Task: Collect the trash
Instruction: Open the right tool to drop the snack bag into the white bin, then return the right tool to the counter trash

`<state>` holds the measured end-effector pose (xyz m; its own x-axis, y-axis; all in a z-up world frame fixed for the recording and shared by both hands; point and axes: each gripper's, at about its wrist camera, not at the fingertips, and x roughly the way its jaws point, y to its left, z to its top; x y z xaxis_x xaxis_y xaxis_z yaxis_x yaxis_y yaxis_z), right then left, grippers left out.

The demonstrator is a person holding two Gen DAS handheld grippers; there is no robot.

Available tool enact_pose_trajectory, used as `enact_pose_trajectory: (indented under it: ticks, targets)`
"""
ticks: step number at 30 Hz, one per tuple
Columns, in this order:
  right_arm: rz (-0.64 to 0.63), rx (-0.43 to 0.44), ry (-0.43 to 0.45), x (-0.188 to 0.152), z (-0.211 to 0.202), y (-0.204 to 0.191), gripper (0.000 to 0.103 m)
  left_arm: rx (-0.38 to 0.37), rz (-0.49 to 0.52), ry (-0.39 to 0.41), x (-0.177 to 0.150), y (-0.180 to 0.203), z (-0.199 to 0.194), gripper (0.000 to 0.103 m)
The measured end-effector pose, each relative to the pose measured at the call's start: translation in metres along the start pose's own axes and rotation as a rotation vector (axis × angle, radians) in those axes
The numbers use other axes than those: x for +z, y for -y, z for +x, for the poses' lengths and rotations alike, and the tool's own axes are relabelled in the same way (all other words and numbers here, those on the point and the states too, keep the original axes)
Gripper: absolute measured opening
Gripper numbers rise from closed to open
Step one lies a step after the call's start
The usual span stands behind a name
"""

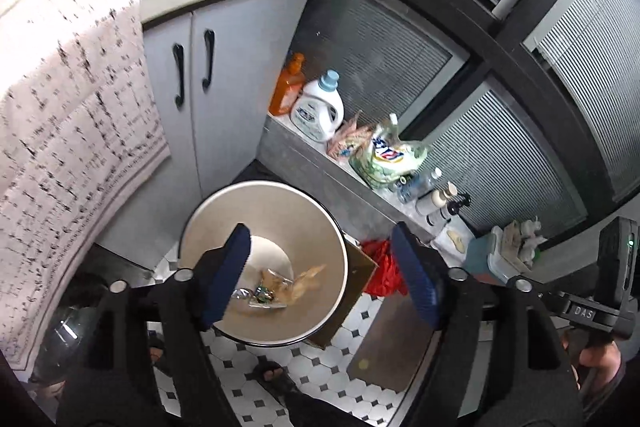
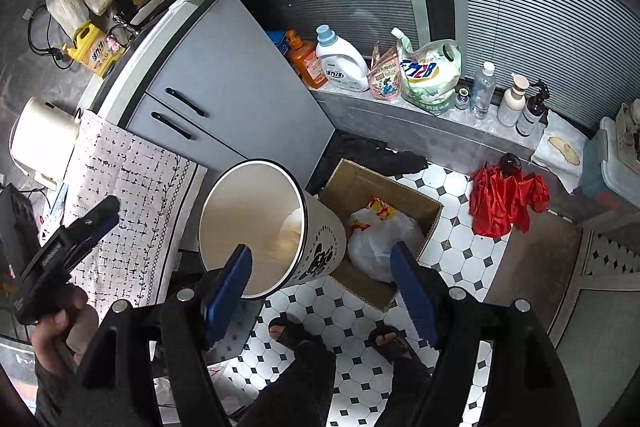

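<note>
A round cream trash bin (image 1: 208, 223) stands on the tiled floor below my left gripper (image 1: 320, 279). Crumpled wrappers (image 1: 280, 287) lie at its bottom. The left gripper is open and empty, straight above the bin's mouth. In the right wrist view the same bin (image 2: 320, 247) is left of centre, beside a cardboard box (image 2: 340, 183) that holds a white plastic bag (image 2: 384, 235). My right gripper (image 2: 320, 287) is open and empty, above the bin's right side and the box. The left gripper's body (image 2: 60, 251) shows at the far left.
A grey cabinet (image 1: 216, 75) under a counter with a sink stands behind the bin. A patterned cloth (image 1: 72, 131) hangs at left. A ledge (image 2: 400, 115) carries detergent bottles and pouches. A red cloth (image 2: 504, 199) lies on the floor. The person's sandalled feet (image 2: 292, 335) are below.
</note>
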<state>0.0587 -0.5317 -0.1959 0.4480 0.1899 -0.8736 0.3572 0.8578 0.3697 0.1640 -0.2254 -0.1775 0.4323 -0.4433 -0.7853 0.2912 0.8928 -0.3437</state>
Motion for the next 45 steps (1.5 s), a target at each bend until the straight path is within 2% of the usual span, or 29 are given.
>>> enact_pose_trajectory:
  ticks: [6, 8, 13, 32, 45]
  targets:
    - [-0.072, 0.023, 0.021, 0.01, -0.005, -0.029, 0.085, 0.057, -0.046, 0.069, -0.005, -0.012, -0.042, 0.092]
    - [-0.104, 0.028, 0.029, 0.014, -0.006, -0.044, 0.09, 0.085, -0.073, 0.095, -0.008, -0.021, -0.059, 0.094]
    - [-0.198, 0.069, 0.031, 0.024, -0.003, -0.087, 0.094, 0.157, -0.138, 0.155, -0.014, -0.047, -0.097, 0.097]
    - [-0.499, 0.277, -0.002, 0.016, 0.006, -0.263, 0.095, 0.381, -0.366, 0.37, -0.06, -0.142, -0.228, 0.097]
    - [-0.642, 0.347, -0.032, 0.005, 0.028, -0.381, 0.095, 0.46, -0.463, 0.468, -0.063, -0.212, -0.282, 0.097]
